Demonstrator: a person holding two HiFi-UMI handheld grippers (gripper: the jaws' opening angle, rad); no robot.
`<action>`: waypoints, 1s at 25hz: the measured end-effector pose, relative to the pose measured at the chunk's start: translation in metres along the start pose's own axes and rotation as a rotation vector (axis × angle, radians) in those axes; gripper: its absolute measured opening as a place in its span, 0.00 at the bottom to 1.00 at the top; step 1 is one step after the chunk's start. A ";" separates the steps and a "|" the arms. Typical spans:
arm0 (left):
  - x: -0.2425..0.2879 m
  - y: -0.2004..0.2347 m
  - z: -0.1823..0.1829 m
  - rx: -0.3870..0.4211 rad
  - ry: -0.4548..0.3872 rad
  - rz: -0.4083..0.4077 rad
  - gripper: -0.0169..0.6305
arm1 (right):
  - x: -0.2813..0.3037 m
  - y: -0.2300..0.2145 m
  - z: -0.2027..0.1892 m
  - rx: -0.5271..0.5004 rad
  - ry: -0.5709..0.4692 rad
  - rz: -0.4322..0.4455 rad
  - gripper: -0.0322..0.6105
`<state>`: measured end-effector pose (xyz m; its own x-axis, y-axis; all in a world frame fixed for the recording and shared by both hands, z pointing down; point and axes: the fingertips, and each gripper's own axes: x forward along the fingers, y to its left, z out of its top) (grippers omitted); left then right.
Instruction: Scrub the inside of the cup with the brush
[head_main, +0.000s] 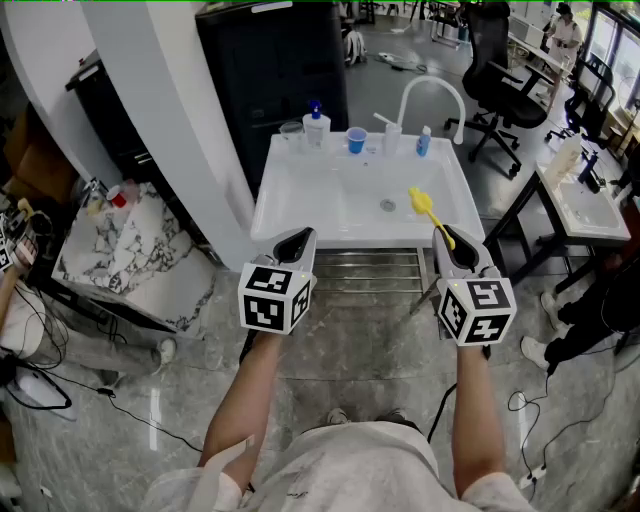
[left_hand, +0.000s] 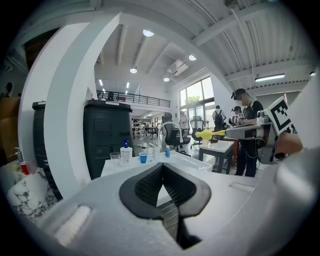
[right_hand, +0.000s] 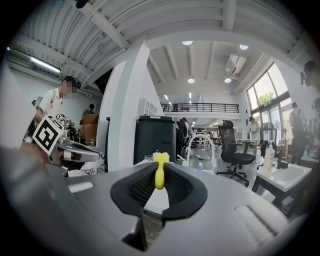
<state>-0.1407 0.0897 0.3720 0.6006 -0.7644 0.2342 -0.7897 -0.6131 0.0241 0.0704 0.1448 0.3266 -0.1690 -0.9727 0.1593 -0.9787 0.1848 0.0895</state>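
A yellow brush (head_main: 425, 208) sticks forward out of my right gripper (head_main: 452, 243), which is shut on its handle; in the right gripper view the brush (right_hand: 159, 171) stands between the closed jaws. My left gripper (head_main: 296, 243) is shut and holds nothing, level with the right one in front of the white sink (head_main: 300, 205). A blue cup (head_main: 356, 140) stands on the sink's back ledge, well beyond both grippers; it shows small in the left gripper view as the blue cup (left_hand: 143, 157). A clear glass (head_main: 291, 131) stands at the ledge's left.
A pump bottle (head_main: 316, 125), a small blue bottle (head_main: 423, 141) and a white tap (head_main: 432, 98) are on the back ledge. A metal rack (head_main: 365, 272) lies below the sink front. A dark cabinet (head_main: 270, 70) stands behind, a white pillar (head_main: 160, 110) at left, office chairs (head_main: 500, 70) at right.
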 end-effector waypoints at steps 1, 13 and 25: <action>0.000 0.000 -0.002 -0.004 0.001 -0.001 0.03 | 0.000 0.001 -0.002 0.002 0.003 0.003 0.10; 0.033 0.000 -0.005 -0.001 0.003 -0.014 0.03 | 0.024 -0.013 -0.012 0.031 0.004 0.021 0.11; 0.123 0.017 0.009 -0.023 -0.009 0.036 0.08 | 0.104 -0.063 -0.019 0.040 0.004 0.091 0.11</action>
<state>-0.0791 -0.0164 0.3925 0.5730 -0.7875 0.2269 -0.8131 -0.5808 0.0378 0.1165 0.0351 0.3564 -0.2570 -0.9516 0.1684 -0.9633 0.2663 0.0349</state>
